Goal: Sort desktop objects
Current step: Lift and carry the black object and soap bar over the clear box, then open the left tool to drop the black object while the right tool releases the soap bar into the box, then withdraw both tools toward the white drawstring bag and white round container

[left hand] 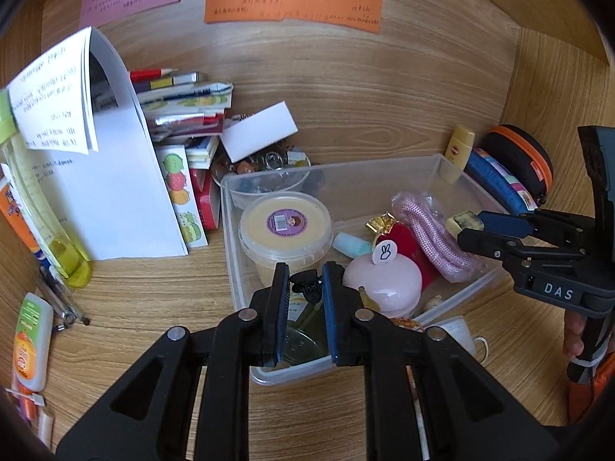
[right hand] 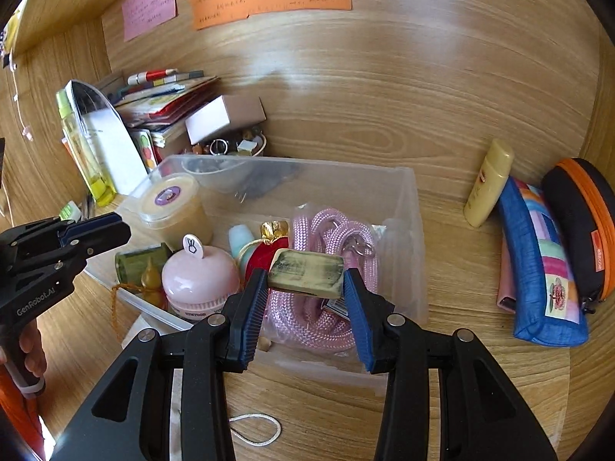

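A clear plastic bin (left hand: pixel 346 169) (right hand: pixel 415 207) stands on the wooden desk and holds a yellow lidded tub (left hand: pixel 286 226), a pink rope (right hand: pixel 326 319), a pink round case (left hand: pixel 384 280) and a red pouch (left hand: pixel 407 242). Over the bin's near edge, my left gripper (left hand: pixel 306 272) is shut on a small black claw clip (left hand: pixel 305 286). It also shows in the right wrist view as the left gripper (right hand: pixel 123 226). My right gripper (right hand: pixel 305 276) is shut on a smudged yellowish eraser (right hand: pixel 305 274) above the rope. From the left wrist view, the right gripper (left hand: pixel 471 226) hangs over the bin's right side.
Left of the bin stand a white booklet (left hand: pixel 115 192), a stack of books (left hand: pixel 184 107) and a white box (left hand: pixel 259 130). To its right lie a yellow bottle (right hand: pixel 488 184), a blue pencil case (right hand: pixel 538 269) and a black-orange case (right hand: pixel 580 223). Pens (left hand: pixel 61 299) and a tube (left hand: pixel 32 342) lie near left.
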Available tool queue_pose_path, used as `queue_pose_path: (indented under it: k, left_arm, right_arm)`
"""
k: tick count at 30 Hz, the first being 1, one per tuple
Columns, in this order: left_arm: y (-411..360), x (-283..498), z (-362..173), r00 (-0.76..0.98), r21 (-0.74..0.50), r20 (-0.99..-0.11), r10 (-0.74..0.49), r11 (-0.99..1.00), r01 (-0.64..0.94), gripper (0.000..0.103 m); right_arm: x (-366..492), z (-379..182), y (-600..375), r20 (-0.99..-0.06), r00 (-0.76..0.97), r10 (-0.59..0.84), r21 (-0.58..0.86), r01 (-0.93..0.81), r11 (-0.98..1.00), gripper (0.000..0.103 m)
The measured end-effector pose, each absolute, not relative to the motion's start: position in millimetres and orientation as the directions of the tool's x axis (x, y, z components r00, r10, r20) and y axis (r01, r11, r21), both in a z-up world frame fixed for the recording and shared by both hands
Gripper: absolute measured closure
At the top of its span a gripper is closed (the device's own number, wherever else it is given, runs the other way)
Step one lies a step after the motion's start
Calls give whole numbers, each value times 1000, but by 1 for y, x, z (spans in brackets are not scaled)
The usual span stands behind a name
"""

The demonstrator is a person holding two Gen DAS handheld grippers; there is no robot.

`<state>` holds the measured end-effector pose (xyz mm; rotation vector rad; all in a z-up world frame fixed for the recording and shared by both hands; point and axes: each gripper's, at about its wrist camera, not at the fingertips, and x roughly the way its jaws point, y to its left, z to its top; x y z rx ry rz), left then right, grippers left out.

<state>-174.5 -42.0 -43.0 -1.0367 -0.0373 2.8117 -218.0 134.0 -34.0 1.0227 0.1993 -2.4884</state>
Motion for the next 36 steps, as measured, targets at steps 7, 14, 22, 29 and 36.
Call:
queue_pose_path:
  k: [7,14,22,29,36]
  left_arm:
    - [-42,-175,-44,-748,-74,-648,145,-989,-128,87]
    - [-42,-172,-40,-744,-84,-650,157,-987,-134,87]
    - [-46,-166,-35,-744,-97,-648,161,-987,-129,65]
    - [-47,-157,-27,-754,-100,-637,158,-987,-122,58]
    - [-46,-135,-19,-776,-80,-615,143,-990,-120,47]
  right_arm:
    - [-217,-40,125,-706,-633,-318,-10,457,-889,65]
    - [-211,-37,121,-701,-642,-312,-30,463,-886,65]
    - [-201,-25,121,-676,-669,-309,-42,454,-890,47]
    - [-191,-14,125,-649,-701,-295,-55,430,-901,42]
    - [-167,-6,127,-630,-713,-309,-44,430,-902,32]
